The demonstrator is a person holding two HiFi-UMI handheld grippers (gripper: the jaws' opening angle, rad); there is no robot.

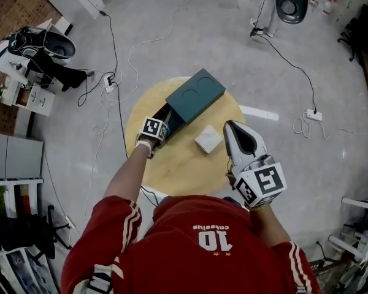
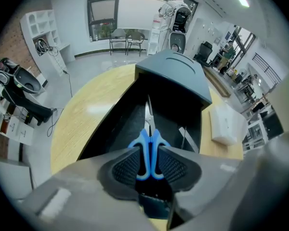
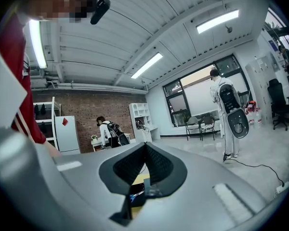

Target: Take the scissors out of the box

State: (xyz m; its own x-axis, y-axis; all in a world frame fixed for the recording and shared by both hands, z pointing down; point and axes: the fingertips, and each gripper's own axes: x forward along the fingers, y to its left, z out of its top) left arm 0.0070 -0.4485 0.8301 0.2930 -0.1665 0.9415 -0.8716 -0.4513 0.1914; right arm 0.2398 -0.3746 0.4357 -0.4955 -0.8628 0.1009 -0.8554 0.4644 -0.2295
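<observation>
1. Grey floor (image 1: 190,35) strewn with cables (image 1: 118,112) surrounds a round wooden tabletop (image 1: 172,173) in the head view.
   - A dark green box (image 1: 196,92) lies toward 12 o'clock on the tabletop, its open end facing 7 o'clock.
   - The left tongs (image 1: 170,120) dip steeply into that open end, at about 10 o'clock from the tabletop's middle.
   - A small white block (image 1: 208,139) sits just at 3 o'clock of the middle, apart from the box.
   - The right tongs (image 1: 231,127) hang over the 4 o'clock side, tips pointing to 12 o'clock.
   - A standing person (image 1: 282,5) is out on the floor at 1 o'clock.

2. The left gripper view shows the scissors (image 2: 149,146) lying in the black tray (image 2: 115,124) of the box.
   - Their blue handles are toward 6 o'clock and the blades point to 12 o'clock, under the green cover.
   - The left tongs are drawn in on the handles. Each pad lies against the outer side of a blue loop, with no gap showing.
   - A thin pale strip (image 2: 189,139) lies in the tray at 3 o'clock of the scissors.

3. The right gripper view has the right tongs held about level, tips together with nothing between them.
   - Beyond them a brick wall (image 3: 82,109) stands at 9 o'clock and a window (image 3: 202,93) at 2 o'clock.
   - A second person (image 3: 106,129) bends at a desk near the wall.
</observation>
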